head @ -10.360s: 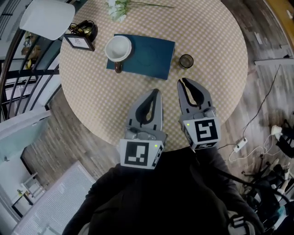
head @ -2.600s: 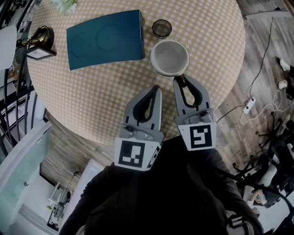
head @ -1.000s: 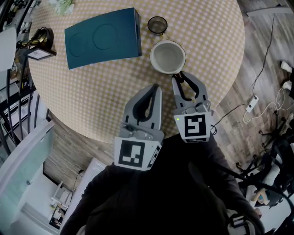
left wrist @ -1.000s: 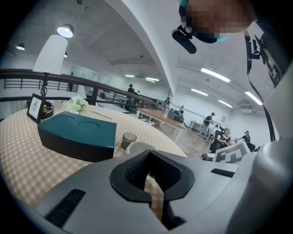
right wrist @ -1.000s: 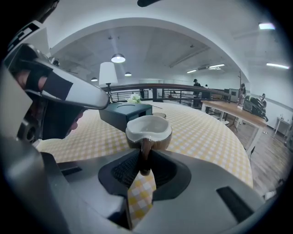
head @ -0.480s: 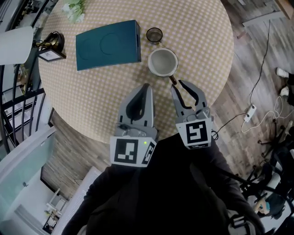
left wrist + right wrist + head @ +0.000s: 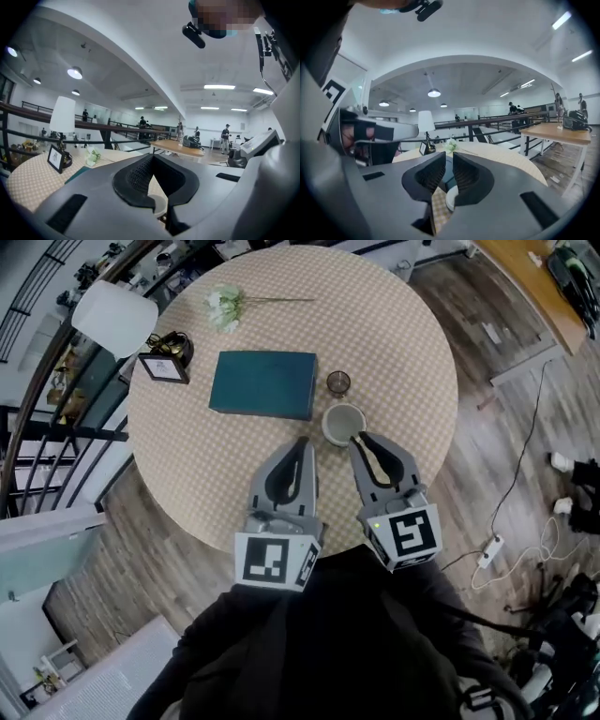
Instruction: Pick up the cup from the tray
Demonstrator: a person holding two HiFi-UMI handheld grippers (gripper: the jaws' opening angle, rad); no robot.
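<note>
Nearest are the two grippers, side by side over the near edge of the one round checkered table [image 7: 187, 456]. The left gripper [image 7: 302, 442] has its jaws pressed together to a point with nothing between them. The right gripper [image 7: 364, 440] has its jaws a narrow gap apart and grips nothing; its tips sit just beside the near rim of the cup [image 7: 344, 424]. In the right gripper view the white rim of that cup shows low in the gap, though whether a jaw touches it is hard to say. There is one cup, white and upright, standing on the tablecloth off the tray, just beside the tray's near right corner. A little beyond it is one small dark glass [image 7: 338, 382], close to the tray's right edge and apart from the cup. The one teal tray [image 7: 264, 384] lies flat with nothing on it. Farther left stands one picture frame [image 7: 161, 367]; beyond the tray lies one bunch of pale flowers [image 7: 225, 307], and one white lamp shade [image 7: 114, 317] is at the table's far left edge.
</note>
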